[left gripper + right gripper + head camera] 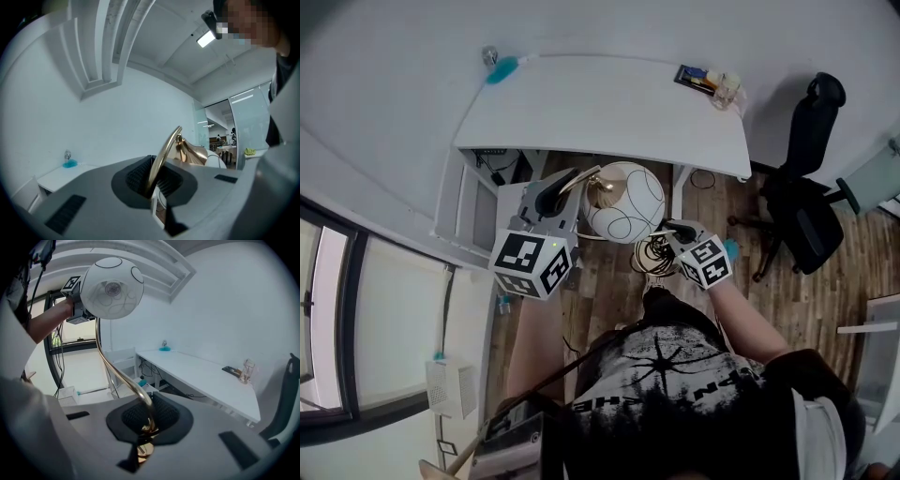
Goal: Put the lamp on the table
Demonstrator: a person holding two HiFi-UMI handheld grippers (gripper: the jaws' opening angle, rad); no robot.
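White desk (pixel 609 103) lies just beyond one lamp (pixel 628 202); two claws, left claw (pixel 152 183) and right claw (pixel 147 422), clamp its stem (pixel 125 380).

The lamp (pixel 623 202) has a glossy brass stem (pixel 126 380) and smooth white globe (pixel 111 288).

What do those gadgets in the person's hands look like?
The left gripper and right gripper are grey shells with black ribbed pads; each carries a white cube with black square markers. The person wears a black T-shirt with white print.
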